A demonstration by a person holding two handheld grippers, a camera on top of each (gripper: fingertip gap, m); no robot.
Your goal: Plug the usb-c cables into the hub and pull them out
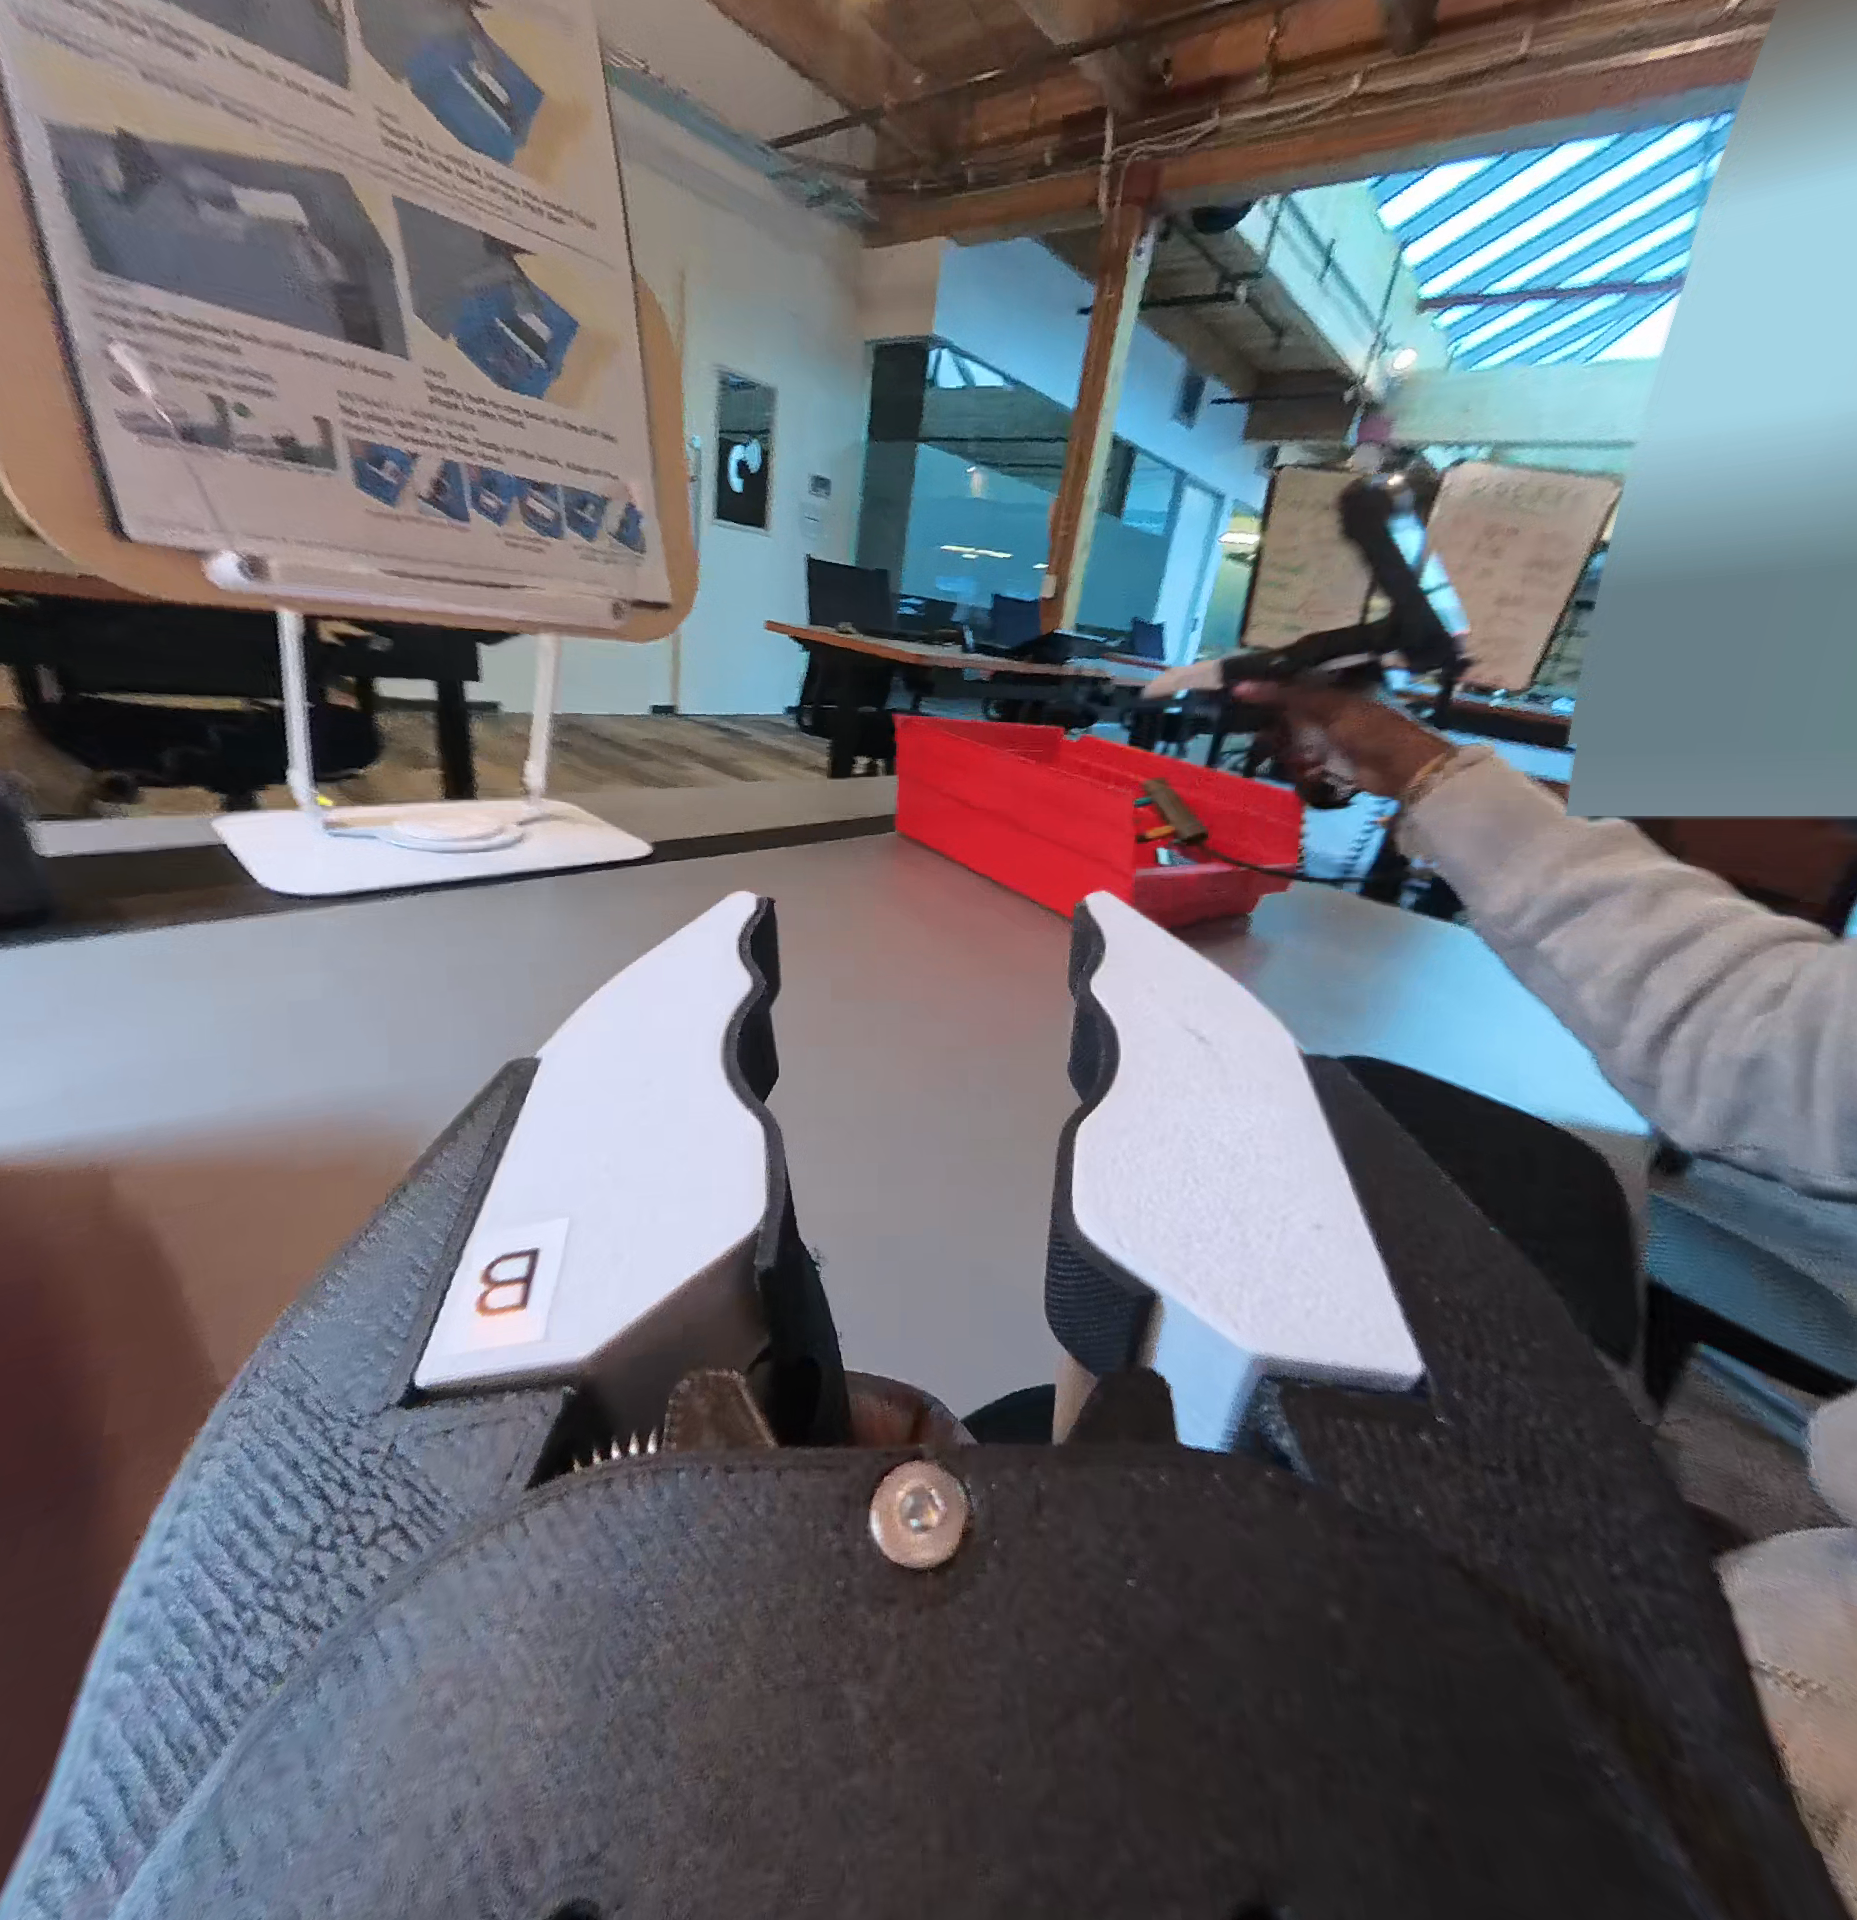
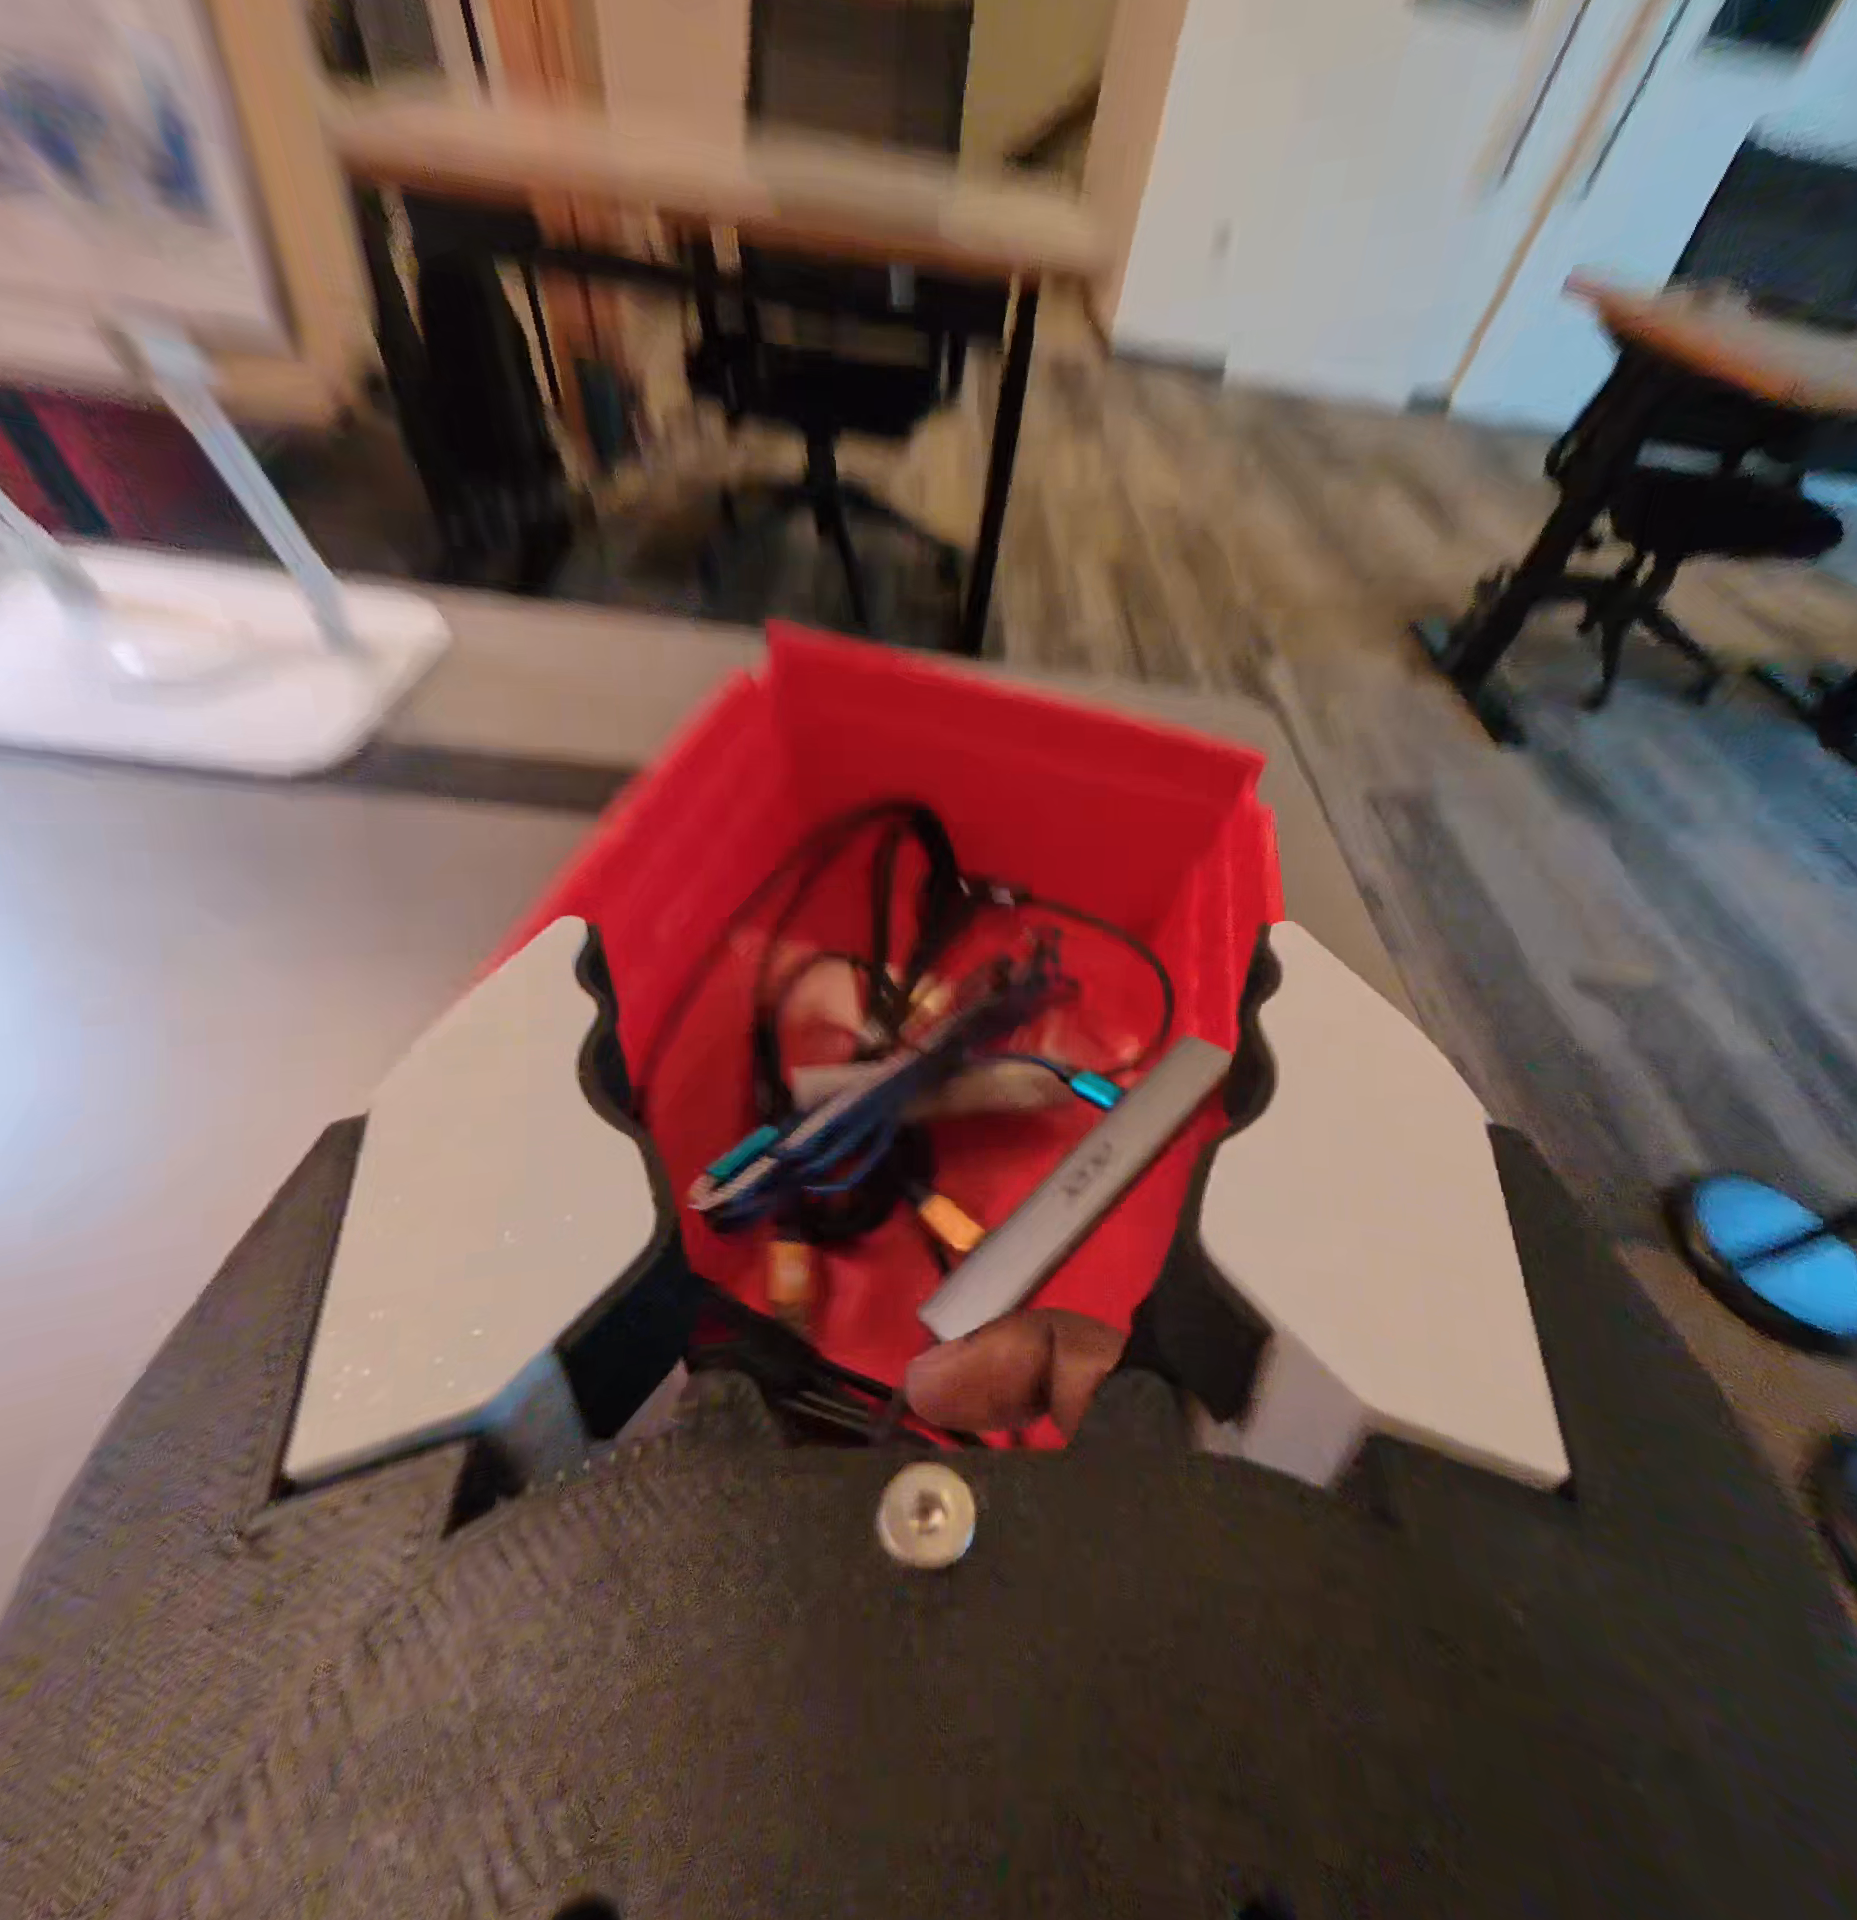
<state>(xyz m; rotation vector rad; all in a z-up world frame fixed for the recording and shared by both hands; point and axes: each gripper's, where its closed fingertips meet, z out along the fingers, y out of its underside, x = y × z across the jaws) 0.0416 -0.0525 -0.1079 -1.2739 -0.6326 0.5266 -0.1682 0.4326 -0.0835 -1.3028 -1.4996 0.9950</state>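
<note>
A red bin (image 2: 1007, 769) stands on the grey table (image 1: 384, 997) and holds a tangle of dark USB-C cables (image 2: 862, 1101) with teal and orange plugs. A slim grey hub (image 2: 1080, 1184) leans against the bin's right wall. My right gripper (image 2: 929, 935) is open and empty, hovering above the bin and looking down into it. In the left wrist view the bin (image 1: 1017, 821) sits far right with the hub (image 1: 1173, 810) poking over its rim and the right gripper (image 1: 1184, 681) above it. My left gripper (image 1: 922, 914) is open and empty over the table, well short of the bin.
A document stand with a white base (image 1: 425, 842) stands at the table's back left and also shows in the right wrist view (image 2: 176, 665). A person's grey sleeve (image 1: 1630, 966) reaches over the table's right edge. A black chair (image 1: 1506, 1174) stands beside it. Left tips to right tips: about 55 cm.
</note>
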